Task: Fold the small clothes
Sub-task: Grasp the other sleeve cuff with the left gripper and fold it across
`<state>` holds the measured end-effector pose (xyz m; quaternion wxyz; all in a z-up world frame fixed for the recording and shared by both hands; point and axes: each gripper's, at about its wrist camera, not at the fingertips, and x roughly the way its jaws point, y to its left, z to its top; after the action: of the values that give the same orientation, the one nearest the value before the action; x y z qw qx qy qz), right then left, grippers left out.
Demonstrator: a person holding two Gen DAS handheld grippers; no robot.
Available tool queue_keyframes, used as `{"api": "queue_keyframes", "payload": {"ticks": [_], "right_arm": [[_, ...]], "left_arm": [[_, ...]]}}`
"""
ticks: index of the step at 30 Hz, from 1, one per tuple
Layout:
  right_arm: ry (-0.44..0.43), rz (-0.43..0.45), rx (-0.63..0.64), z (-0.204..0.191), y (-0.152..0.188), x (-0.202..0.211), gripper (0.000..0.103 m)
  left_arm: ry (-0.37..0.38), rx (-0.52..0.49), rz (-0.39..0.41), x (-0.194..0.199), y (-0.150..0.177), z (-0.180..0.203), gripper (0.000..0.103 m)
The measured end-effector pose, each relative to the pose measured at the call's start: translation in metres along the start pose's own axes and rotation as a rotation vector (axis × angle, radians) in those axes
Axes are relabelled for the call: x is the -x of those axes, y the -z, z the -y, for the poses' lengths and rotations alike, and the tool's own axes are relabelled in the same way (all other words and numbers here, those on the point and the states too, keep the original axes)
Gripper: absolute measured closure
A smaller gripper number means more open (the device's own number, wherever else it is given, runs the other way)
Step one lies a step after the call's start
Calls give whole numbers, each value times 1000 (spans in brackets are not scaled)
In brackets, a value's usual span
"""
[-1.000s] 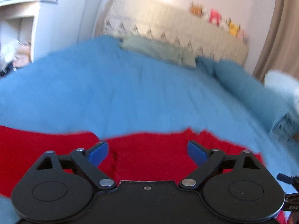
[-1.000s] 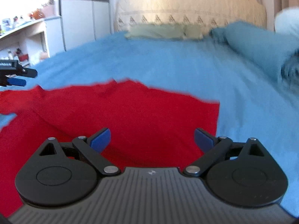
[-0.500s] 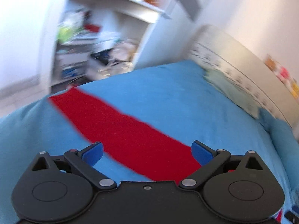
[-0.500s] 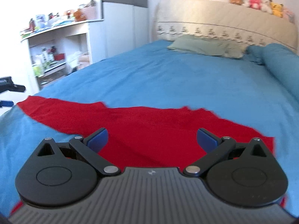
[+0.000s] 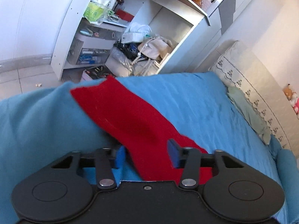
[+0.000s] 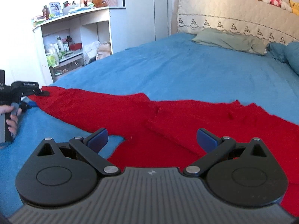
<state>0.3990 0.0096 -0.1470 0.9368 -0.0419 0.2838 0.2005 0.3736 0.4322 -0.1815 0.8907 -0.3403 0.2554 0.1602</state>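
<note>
A red garment [image 6: 177,119] lies spread flat on the blue bedspread [image 6: 177,71]. One long red sleeve [image 5: 121,115] runs toward the bed's left edge. My left gripper [image 5: 146,154] is open, its blue pads either side of the sleeve just above it. It also shows in the right wrist view [image 6: 28,90] at the sleeve's far end, held by a hand. My right gripper [image 6: 152,137] is open and empty, low over the garment's near body part.
White shelves [image 5: 130,37] full of clutter stand beside the bed past the sleeve's end. A green pillow [image 6: 228,40], a cream headboard [image 6: 233,16] with plush toys and a rolled blue blanket [image 6: 291,56] are at the bed's head.
My left gripper has swung left from the garment's middle to the sleeve and its jaws have narrowed around it. The right gripper has shifted a little; the garment now lies flatter.
</note>
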Motion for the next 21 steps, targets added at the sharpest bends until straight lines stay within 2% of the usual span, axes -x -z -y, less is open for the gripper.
{"api": "queue_keyframes", "payload": {"ticks": [1, 2, 5, 11, 16, 21], "right_arm": [[3, -10, -6, 1, 3, -4, 0], [8, -21, -15, 2, 5, -9, 0], [17, -39, -41, 3, 13, -18, 0], [32, -30, -96, 20, 18, -11, 0], [68, 7, -126, 50, 13, 14, 0], [143, 53, -130, 93, 11, 53, 0]], "left_arm": [[-14, 2, 1, -4, -3, -1, 87], [-32, 6, 0, -6, -4, -3, 98], [-24, 30, -3, -5, -7, -6, 99], [-17, -75, 47, 18, -13, 36, 99], [134, -144, 73, 46, -14, 122, 99], [330, -274, 34, 65, 22, 246, 99]]}}
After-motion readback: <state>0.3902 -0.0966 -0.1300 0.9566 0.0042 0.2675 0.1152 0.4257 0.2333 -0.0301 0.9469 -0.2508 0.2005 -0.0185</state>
